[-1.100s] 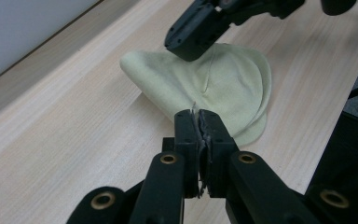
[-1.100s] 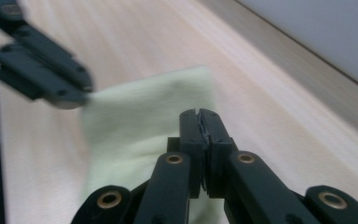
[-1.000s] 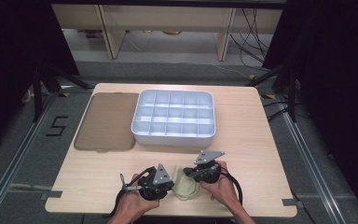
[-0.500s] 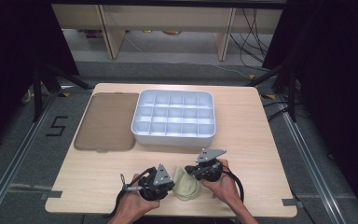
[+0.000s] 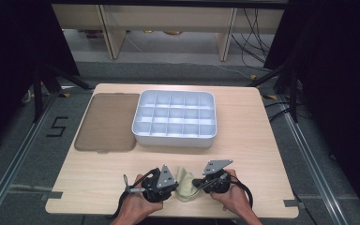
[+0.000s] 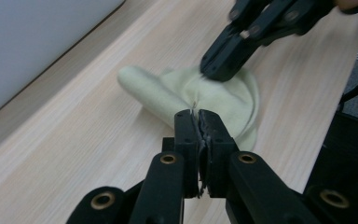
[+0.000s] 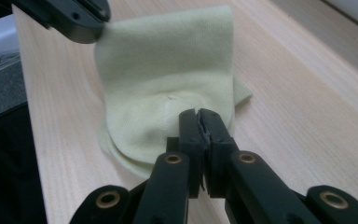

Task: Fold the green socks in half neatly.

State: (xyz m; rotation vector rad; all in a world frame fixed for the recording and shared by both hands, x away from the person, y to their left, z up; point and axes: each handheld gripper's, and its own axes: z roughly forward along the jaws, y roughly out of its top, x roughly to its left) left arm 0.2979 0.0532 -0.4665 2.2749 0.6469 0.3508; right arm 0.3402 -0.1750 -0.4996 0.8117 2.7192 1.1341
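Sixteen-odd bare compartments are showing in the white tray point(image 5: 174, 117) mid-surface, brown lid point(image 5: 107, 122) lying beside. Near the front edge, I'm clamping both my left claw point(image 5: 172, 183) and right claw point(image 5: 198, 184) on the pale sock point(image 5: 185, 183).

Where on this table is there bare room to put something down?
Bare wood lies right of the white divided tray, and at the near left below the brown lid. It is crowded near the front edge, where both grippers pinch the pale cloth.

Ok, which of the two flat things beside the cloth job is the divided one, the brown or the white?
The white tray: a grid of walls splits it into compartments. The brown lid at its left is one plain flat panel.
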